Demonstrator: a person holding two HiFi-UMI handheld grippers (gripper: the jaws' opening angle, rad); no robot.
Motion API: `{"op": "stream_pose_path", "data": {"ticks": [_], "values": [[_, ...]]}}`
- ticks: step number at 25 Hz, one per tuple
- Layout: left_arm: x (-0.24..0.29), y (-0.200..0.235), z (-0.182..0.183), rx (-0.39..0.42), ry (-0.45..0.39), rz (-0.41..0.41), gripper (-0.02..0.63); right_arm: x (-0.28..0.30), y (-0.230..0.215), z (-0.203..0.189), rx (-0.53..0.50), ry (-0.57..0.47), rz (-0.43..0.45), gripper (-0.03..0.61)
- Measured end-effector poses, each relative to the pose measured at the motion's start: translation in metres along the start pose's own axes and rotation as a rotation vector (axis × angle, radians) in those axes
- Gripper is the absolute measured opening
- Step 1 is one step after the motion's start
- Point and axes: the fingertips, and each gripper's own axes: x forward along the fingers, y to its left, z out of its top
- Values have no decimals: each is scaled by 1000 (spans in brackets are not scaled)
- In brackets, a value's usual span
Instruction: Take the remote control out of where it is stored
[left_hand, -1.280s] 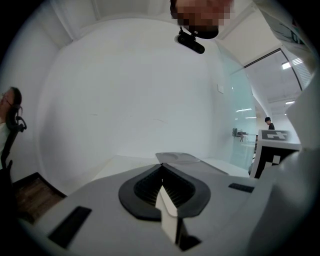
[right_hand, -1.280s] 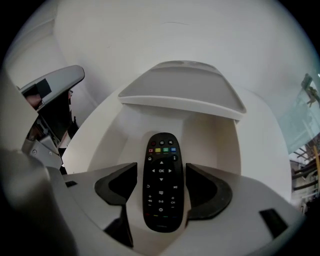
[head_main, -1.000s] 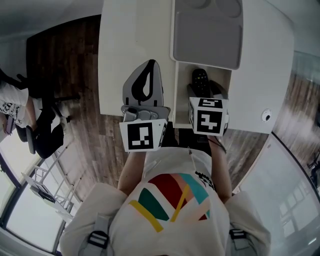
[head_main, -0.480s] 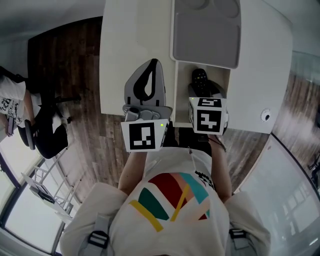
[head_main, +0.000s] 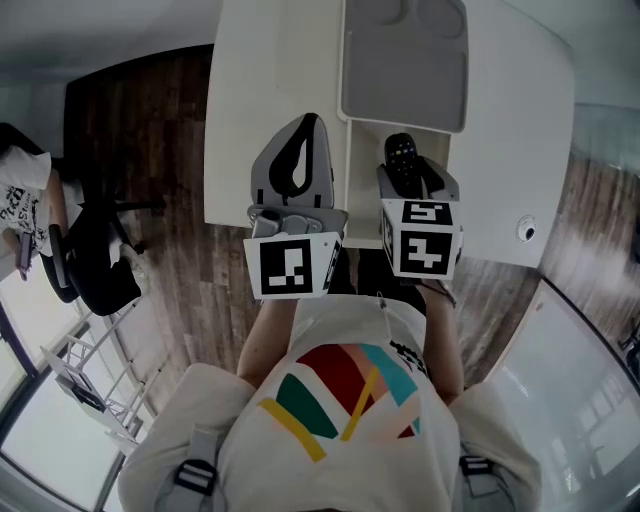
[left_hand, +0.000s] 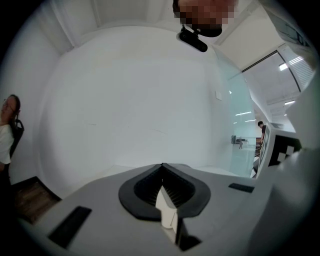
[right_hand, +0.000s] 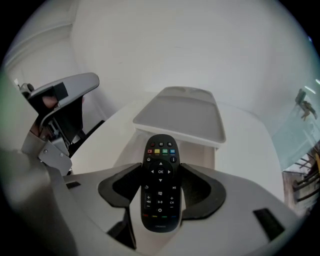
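Remote (right_hand: 160, 186) sits pinched between the jaws of the right hand-held gripper (right_hand: 160, 172), buttons up, coloured keys at the far end and rounded tail toward the camera. The dark pads press on both long sides about midway along it. These jaws have just been closing, with the remote between them.

In the head view the right hand-held gripper (head_main: 412, 180) points steeply down over what looks like an open drawer (head_main: 365, 200) at the near edge of the white bench (head_main: 270, 100). The remote (head_main: 400, 152) pokes out past the jaw tips above that opening. Whether it hangs clear of the drawer's floor or touches it cannot be told from these views. Just beyond the drawer a grey tray (head_main: 405, 70) lies on the bench.

The left hand-held gripper (head_main: 305, 135) is just beside the right one, over the bench's near edge. In its own view the left hand-held gripper (left_hand: 161, 167) has its jaws pressed together at the tips, nothing between them, and faces a white wall (left_hand: 140, 100).

Each gripper carries a marker cube (head_main: 290, 265) at its near end. At the left edge a person (head_main: 20, 205) sits by a dark chair (head_main: 95, 265) on the wooden floor (head_main: 140, 130), well apart from the bench.
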Motion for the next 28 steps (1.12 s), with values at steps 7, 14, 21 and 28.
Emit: {"op": "stream_pose_path", "data": {"ticks": [7,14,21,28], "values": [[-8,-19,54,25,-96,-18,6,-63,-15,62,-31,-222,-51,252],[-9,-34,116,70,-198,5,6,-136,-34,119,-32,-492,-62,252],[-20,-51,169,89,-269,-15,6,-223,-36,157,-26,-810,-25,252],[-41,-67,206,126,-308,-45,6,-281,-36,163,-33,-1033,-34,252]]}}
